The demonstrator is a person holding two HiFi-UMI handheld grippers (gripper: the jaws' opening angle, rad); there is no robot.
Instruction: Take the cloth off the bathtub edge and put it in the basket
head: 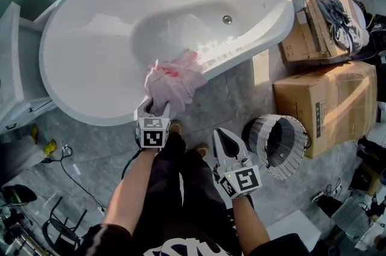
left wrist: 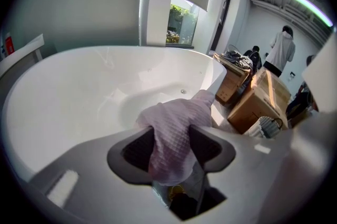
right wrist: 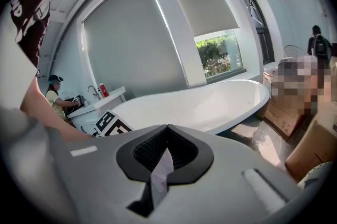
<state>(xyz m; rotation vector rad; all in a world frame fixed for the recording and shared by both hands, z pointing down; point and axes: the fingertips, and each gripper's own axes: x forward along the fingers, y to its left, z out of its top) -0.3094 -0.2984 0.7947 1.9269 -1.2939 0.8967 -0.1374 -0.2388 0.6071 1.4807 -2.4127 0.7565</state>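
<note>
Your left gripper (left wrist: 171,144) is pinching the cloth (head: 175,80), with both pads pressed into a bunched fold. The cloth is pale pink and waffle-textured, and it lies draped over the near bathtub edge (head: 90,113), partly hanging outside. It looks light, soft and limp, so expect it to sag and trail. A hold on the thick gathered part should carry it better than a corner. Your right gripper (head: 222,135) hangs over the floor with its jaws pressed together, and nothing I can name is in them. Further right, the basket (head: 258,131) stands tilted on the floor, and nothing shows in its dark inside. Beyond it, one cardboard box (head: 304,26) holds grey shoes (head: 341,20), and the other box (head: 325,104) is shut.
</note>
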